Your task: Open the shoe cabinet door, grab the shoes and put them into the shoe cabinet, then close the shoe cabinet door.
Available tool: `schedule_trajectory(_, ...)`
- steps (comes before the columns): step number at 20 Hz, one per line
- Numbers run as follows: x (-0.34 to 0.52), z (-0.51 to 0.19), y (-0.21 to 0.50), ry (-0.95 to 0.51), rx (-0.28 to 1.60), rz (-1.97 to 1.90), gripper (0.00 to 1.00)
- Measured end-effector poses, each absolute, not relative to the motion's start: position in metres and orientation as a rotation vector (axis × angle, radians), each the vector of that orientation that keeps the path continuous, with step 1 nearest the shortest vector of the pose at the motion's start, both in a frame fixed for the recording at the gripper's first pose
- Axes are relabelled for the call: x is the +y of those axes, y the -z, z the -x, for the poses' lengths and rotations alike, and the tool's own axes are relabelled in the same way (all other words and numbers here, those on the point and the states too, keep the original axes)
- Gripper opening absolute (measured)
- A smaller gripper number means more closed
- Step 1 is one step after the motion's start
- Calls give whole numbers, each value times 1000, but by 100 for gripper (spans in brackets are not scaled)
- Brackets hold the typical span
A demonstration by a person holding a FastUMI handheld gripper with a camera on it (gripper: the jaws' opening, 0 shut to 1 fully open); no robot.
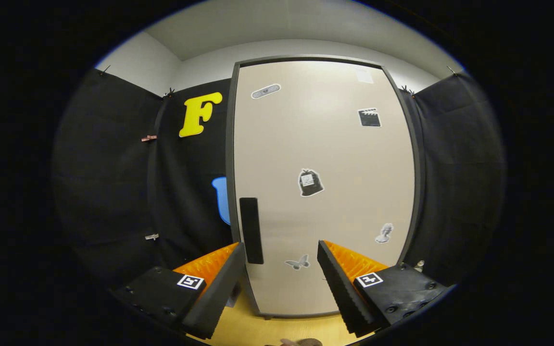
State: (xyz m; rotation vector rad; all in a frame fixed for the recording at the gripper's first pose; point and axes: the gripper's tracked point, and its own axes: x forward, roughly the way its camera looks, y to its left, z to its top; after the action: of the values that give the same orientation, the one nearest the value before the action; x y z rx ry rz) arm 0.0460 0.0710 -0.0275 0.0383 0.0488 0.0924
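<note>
- Cabinet door [325,192] stands shut and upright straight ahead of the gripper [282,269], pale beige with a dark frame around it.
- Handle [251,230], a dark vertical bar, sits near the door's left edge, just above and touching the tip of the left finger in the picture; whether the finger truly touches it cannot be told.
- Fingers [219,283] of the gripper are spread wide apart with nothing between them but the lower part of the door beyond.
- Stickers dot the door: a black bag shape [310,182] near the middle, a clapperboard [369,117] toward the upper right, a butterfly [297,262] low between the fingers, a small bust [384,232] at lower right, and an oval one [265,91] at upper left.
- Surface under the cabinet is light wood-toned [277,329], showing as a bare strip between the fingers at the foot of the door.
- Booth wall [113,182] of black cloth hangs on both sides of the cabinet, held with small clips [149,138].
- Room beyond has plain pale walls [137,62] and a pale ceiling [286,24] above the cloth.
- Something small and brownish [298,342] shows at the near edge of the wooden surface, too little visible to identify.
</note>
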Motion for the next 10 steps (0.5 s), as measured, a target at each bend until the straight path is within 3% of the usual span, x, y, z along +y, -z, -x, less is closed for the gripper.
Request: schedule_trajectory(10,113,-113,46,-58,40,-40,98)
